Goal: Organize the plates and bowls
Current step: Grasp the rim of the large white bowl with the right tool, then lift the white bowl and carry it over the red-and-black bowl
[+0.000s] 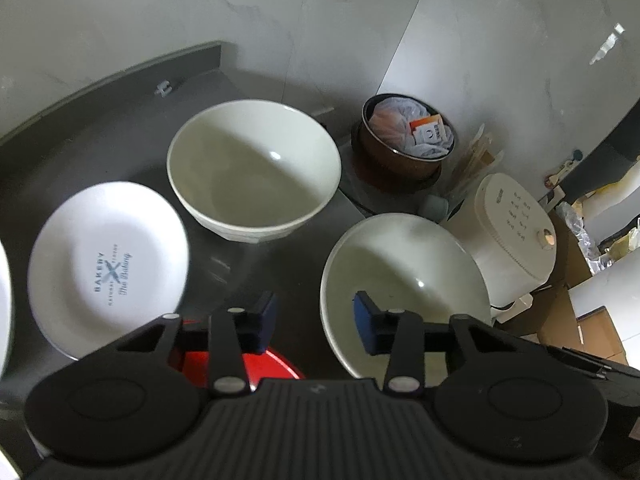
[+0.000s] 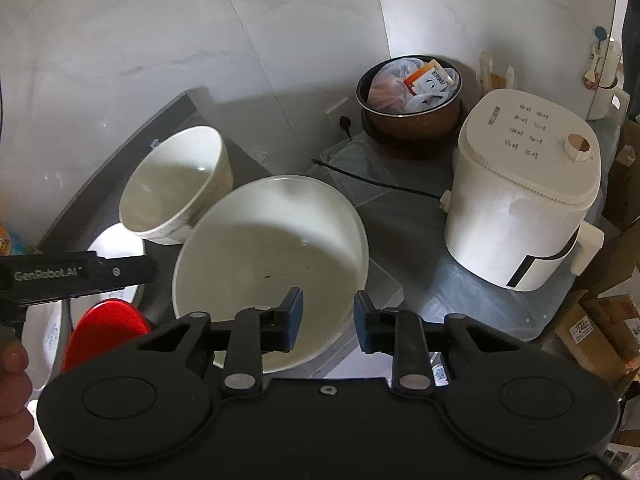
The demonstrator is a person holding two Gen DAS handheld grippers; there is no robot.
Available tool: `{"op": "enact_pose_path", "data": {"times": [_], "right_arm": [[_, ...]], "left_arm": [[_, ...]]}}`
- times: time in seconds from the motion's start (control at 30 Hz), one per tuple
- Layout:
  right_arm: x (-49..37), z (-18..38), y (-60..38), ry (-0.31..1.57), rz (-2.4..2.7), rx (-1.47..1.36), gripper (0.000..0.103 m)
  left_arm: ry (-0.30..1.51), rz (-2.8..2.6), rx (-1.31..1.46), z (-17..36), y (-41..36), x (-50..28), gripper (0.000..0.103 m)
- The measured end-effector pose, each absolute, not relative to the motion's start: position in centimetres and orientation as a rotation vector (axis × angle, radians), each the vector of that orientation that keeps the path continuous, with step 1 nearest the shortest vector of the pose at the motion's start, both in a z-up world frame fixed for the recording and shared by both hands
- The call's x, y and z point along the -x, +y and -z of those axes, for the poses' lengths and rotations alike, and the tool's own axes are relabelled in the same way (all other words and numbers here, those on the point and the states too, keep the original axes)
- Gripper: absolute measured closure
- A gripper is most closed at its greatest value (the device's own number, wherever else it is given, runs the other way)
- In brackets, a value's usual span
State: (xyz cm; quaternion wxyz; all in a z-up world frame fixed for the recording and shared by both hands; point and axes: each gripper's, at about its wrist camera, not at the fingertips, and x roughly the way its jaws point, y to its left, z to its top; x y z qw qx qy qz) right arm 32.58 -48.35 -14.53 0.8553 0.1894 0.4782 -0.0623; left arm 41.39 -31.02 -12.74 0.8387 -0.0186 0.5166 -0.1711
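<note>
I see a deep white bowl (image 1: 254, 172) upright toward the worktop's back edge, empty. A wide shallow white bowl (image 1: 404, 288) sits near the right edge, empty. A white plate (image 1: 108, 268) printed "BAKERY" lies flat at the left, and a red plate (image 1: 276, 362) lies near the front edge

dark grey countertop (image 1: 120, 128) seen against pale marbled wall. resting on it: deep white bowl (image 1: 254, 172) toward back, wide shallow white bowl (image 1: 404, 288) near right edge, printed "bakery" plate (image 1: 108, 268) at left, red plate (image 1: 276, 364) at front, partly hidden. brown pot (image 2: 410, 100) and white cooker (image 2: 524, 196) stood on lower grey surface beside counter.
</note>
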Motion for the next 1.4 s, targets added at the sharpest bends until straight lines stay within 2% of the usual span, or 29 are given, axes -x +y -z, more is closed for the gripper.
{"op": "enact_pose_path", "data": {"times": [0.07,0.13,0.3,0.5,0.53,0.9,1.4], "right_arm": [[-32.9,14.9,-48.7,1.014,0.135,-0.394,0.077],[-33.1,15.3,-49.0,1.026,0.137,-0.390,0.083],[-33.5,16.1,-49.6,1.041,0.117,-0.398,0.084],[-34.0,17.1,-49.8,1.060,0.099,-0.388,0.084],[-34.1,17.3,-49.9,1.058,0.093,-0.394,0.087],[-33.0,15.5,-49.5,0.991,0.074,-0.348,0.089],[-29.6,9.0,-45.9,0.829,0.051,-0.338,0.088]], "left_arm": [[1.118,0.348,0.049,13.7,-31.4,-41.9,0.070],[1.137,0.344,0.062,14.4,-31.7,-42.3,0.077],[1.167,0.311,0.065,15.9,-32.3,-43.0,0.082],[1.196,0.301,0.095,17.1,-32.7,-43.7,0.097],[1.202,0.300,0.101,17.2,-32.8,-43.7,0.099],[1.174,0.291,0.096,15.8,-32.5,-41.6,0.099],[1.027,0.272,0.173,8.9,-28.3,-37.9,0.099]]}}
